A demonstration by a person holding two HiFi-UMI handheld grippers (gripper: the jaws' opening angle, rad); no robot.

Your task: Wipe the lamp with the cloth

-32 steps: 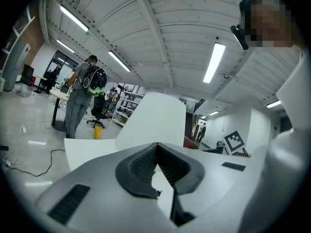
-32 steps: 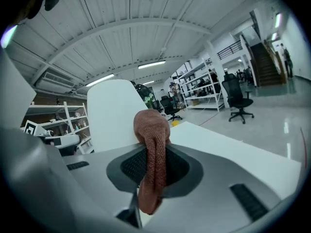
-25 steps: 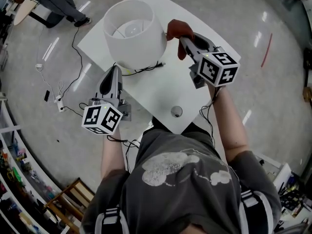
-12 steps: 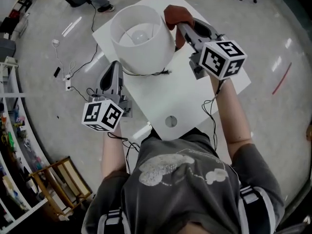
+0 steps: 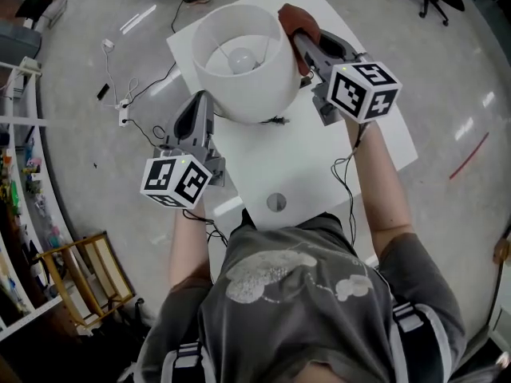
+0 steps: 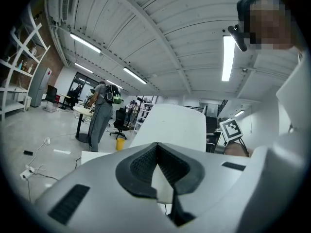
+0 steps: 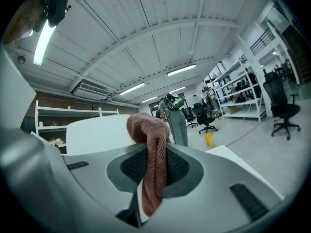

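Clamped on the cloth [image 5: 294, 16], the right hand-held gripper [image 5: 302, 40] has brought it to the rim of the lamp [image 5: 239, 78] on the surface [image 5: 295, 166]; wiping looks underway. The left hand-held gripper [image 5: 200, 104] waits closed, empty.

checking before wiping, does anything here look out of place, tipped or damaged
Nothing looks spilled or damaged. The lamp stands upright toward the table's far left edge. The only loose thing is its black cord, trailing on the tabletop by the shade. The cloth is clamped in the right gripper.
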